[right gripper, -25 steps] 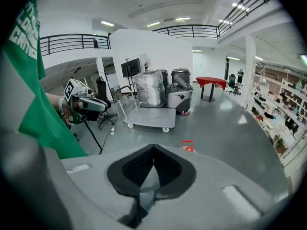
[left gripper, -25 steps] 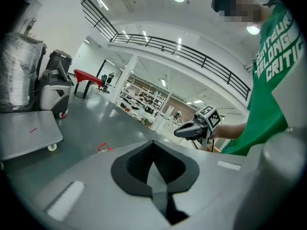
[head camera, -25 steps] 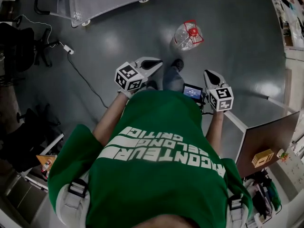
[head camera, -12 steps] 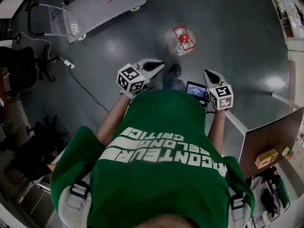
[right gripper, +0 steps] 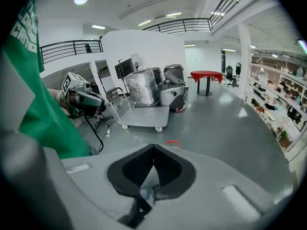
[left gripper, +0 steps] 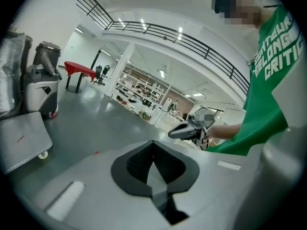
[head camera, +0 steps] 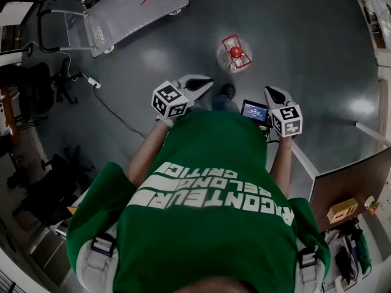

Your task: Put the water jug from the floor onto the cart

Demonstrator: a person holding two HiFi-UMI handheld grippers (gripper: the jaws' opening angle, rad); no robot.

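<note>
The water jug (head camera: 234,52), clear plastic with a red cap and red carry handle, stands on the grey floor ahead of the person. The cart (head camera: 131,8), a flat grey platform on castors with a tubular handle, is parked at the upper left, apart from the jug. My left gripper (head camera: 204,82) is held at chest height, shut and holding nothing, well short of the jug. My right gripper (head camera: 269,90) is likewise shut and holding nothing, to the right of and nearer than the jug. In the right gripper view the cart (right gripper: 146,116) lies ahead and the jug's red handle (right gripper: 171,142) peeks over the jaws.
A cable with a power strip (head camera: 93,81) runs across the floor left of the person. Office chairs (head camera: 27,78) and clutter stand along the left edge. A brown table (head camera: 354,185) is at the right. A wrapped pallet and machines (right gripper: 153,92) stand behind the cart.
The person has stepped forward with both grippers. More of the cart shows at the head view's upper left, and the jug sits slightly further left. Both jaws stayed shut.
</note>
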